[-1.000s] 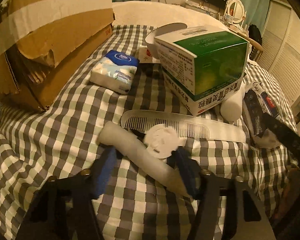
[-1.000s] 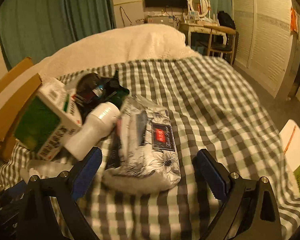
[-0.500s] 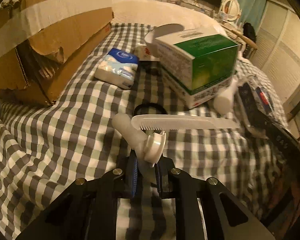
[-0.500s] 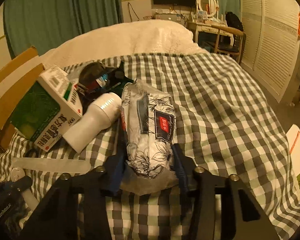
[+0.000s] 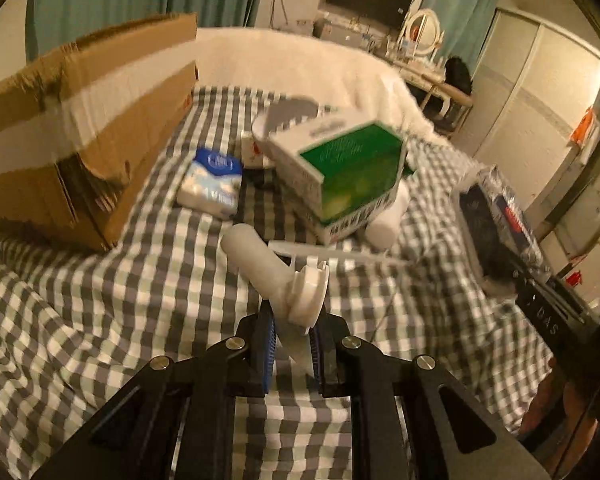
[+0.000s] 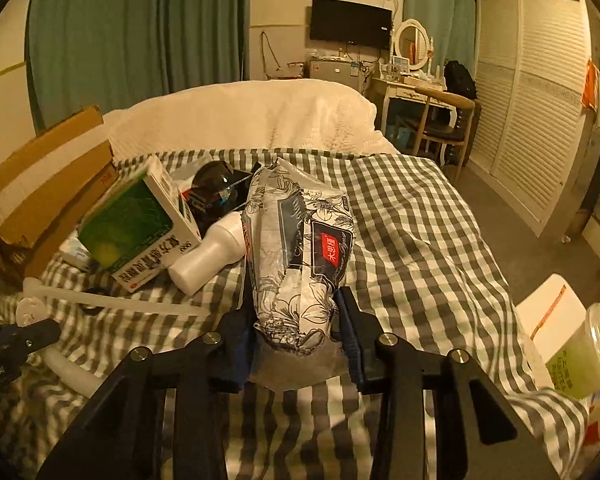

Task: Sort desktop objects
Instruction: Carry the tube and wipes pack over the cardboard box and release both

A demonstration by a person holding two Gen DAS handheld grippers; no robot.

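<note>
- Left gripper (image 5: 291, 334): jaws pinch a white tube (image 5: 274, 270) near its disc-shaped end, the tube pointing to 11 o'clock above the checked cloth (image 5: 100, 320).
- Right gripper (image 6: 296, 330): jaws are closing, pads squeezing a floral tissue pack (image 6: 300, 248) that points to 12 o'clock.
- Green box (image 5: 348, 172) sits at 1 o'clock of the tube, comb (image 5: 340, 254) just past it.
- Cardboard box (image 5: 80, 128) lies at 10 o'clock.
- White bottle (image 6: 212, 254) lies at 9 o'clock of the pack.
</note>
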